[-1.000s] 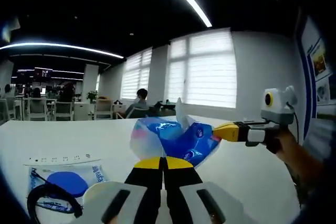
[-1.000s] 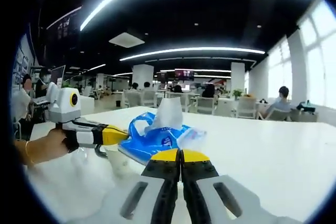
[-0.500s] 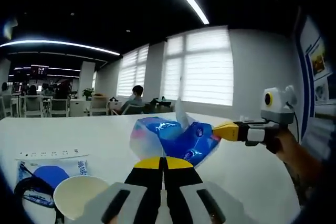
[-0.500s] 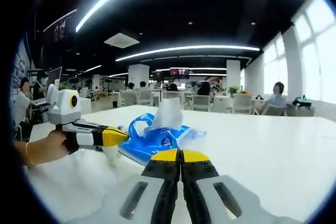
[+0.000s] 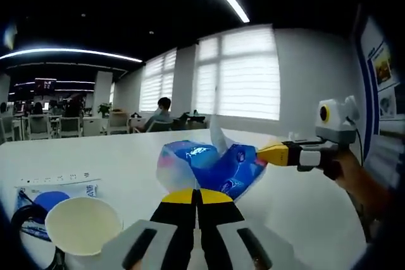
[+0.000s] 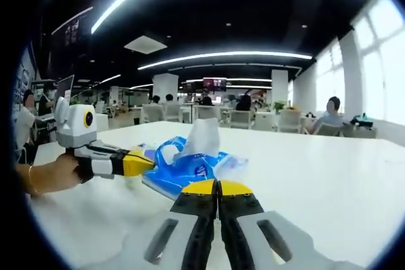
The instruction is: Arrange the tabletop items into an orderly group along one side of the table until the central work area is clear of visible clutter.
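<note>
both tongs pinch the blue tissue pack [image 5: 205, 169], the left gripper [image 5: 197, 195] and right gripper [image 6: 217, 187] each clamped on an edge, holding it above the white table [image 6: 329, 181]. little looks grouped yet: a paper cup [image 5: 82, 224] and a blue packet [image 5: 47, 197] sit at eight o'clock. the pack's underside is hidden.

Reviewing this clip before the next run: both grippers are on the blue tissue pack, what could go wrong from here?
1. Both the left gripper and the right gripper look shut on the blue tissue pack; pulling apart could tear the thin wrapper.
2. A white tissue sticks up from the pack and could slip out.
3. The paper cup lies close beside the left gripper, over the blue-printed packet; a sideways sweep might knock it.
</note>
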Tool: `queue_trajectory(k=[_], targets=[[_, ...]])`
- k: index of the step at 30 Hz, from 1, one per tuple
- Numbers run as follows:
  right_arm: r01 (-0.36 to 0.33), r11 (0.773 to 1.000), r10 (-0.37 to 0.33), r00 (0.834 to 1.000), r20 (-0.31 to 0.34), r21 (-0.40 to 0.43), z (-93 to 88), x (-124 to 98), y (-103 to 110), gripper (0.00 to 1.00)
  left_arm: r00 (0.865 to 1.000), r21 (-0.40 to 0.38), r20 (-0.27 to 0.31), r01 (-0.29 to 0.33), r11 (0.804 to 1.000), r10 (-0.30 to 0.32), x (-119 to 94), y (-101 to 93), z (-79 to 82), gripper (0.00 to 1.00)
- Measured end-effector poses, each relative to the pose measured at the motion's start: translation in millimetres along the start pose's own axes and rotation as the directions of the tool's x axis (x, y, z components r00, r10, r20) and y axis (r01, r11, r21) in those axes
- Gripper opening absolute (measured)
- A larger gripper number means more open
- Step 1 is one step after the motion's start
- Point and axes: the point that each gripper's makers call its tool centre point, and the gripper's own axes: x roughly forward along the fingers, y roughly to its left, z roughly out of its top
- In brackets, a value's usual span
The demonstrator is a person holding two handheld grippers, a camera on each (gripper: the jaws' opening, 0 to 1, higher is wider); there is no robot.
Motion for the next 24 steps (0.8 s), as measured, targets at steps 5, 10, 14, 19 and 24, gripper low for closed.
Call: queue_trajectory(k=[5,10,14,19,24], targets=[[0.000,1.000,0.000,1.000,0.000,-0.011,-7.9,-1,2,0.00,1.000,0.019,-0.015,-0.003,1.000,0.004,1,-0.7,-5.0,0.00],[-0.002,1.000,0.002,1.000,-0.010,-0.004,-15.5,2,2,0.00,0.999,0.026,-0.036,-0.009,1.000,0.010,1,0.5,-13.4,0.00],[-0.007,1.000,0.007,1.000,-0.028,-0.002,-24.2,5,5,0.00,0.998,0.037,-0.059,-0.026,0.999,0.029,1,2.0,-22.6,0.00],[-0.003,1.000,0.003,0.998,-0.060,-0.002,-38.5,5,4,0.00,0.996,0.018,-0.091,-0.019,1.000,0.021,0,-0.4,-35.5,0.00],[0.007,0.999,-0.011,0.996,-0.090,-0.047,-44.5,5,6,0.00,0.994,0.040,-0.104,-0.017,0.999,0.021,-2,-3.1,-40.1,0.00]])
